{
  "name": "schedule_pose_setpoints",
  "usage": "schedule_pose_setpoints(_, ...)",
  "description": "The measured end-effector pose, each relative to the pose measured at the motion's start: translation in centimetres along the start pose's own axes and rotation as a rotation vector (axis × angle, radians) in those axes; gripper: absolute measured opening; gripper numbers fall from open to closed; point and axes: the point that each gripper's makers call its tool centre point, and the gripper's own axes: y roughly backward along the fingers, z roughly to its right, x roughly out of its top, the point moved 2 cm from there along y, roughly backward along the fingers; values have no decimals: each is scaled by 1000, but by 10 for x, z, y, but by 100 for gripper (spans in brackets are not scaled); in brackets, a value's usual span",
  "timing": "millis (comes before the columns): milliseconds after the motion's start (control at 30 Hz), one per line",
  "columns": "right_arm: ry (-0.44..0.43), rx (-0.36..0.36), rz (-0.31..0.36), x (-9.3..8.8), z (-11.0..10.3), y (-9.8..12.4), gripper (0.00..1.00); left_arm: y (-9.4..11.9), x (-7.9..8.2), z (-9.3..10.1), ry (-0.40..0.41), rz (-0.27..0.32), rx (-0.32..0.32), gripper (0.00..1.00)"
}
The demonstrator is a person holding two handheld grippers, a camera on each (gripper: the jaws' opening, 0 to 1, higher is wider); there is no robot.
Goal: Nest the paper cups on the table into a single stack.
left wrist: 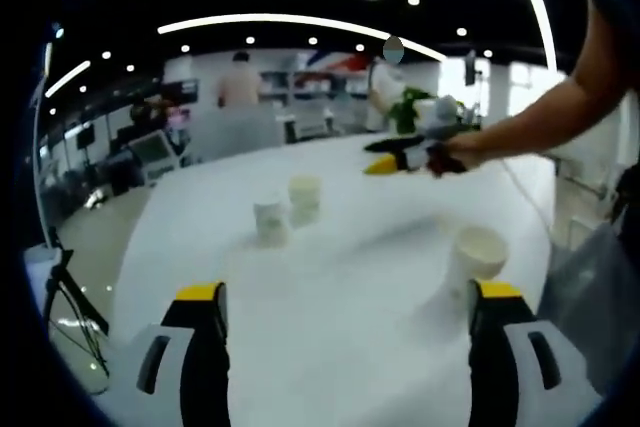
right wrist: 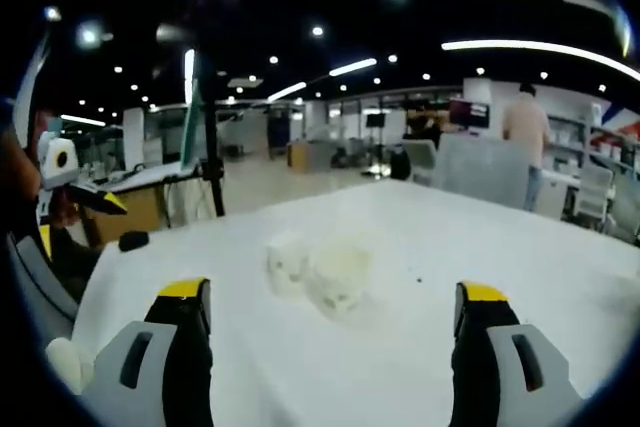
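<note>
The left tongs hover wide open above a white desk, their yellow-tipped jaws rising from the bottom of the left gripper view with nothing between them. Three paper cups stand on the desk: a near cup just beside the tip of the right-hand jaw, and two farther cups, a white cup and a cream cup, close together ahead. Across the desk, the right tongs, held by a person's outstretched arm, hang in the air above the far edge. A person in the background stands in the brightly lit office beyond
</note>
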Motion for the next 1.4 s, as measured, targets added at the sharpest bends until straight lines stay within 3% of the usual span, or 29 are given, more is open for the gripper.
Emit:
schedule_pose_setpoints(467,27,23,4,5,12,-59,99,-2,2,-10,-11,-6,23,99)
schedule_pose_setpoints(767,30,35,-31,-12,18,-81,98,-7,10,-18,-27,15,57,99)
schedule_pose_setpoints(1067,1,28,-24,-16,26,-108,93,-8,3,-21,-14,-4,66,99)
schedule_pose_setpoints(1400,-17,27,-44,-27,14,-118,82,-8,-5,-24,6,-19,73,99)
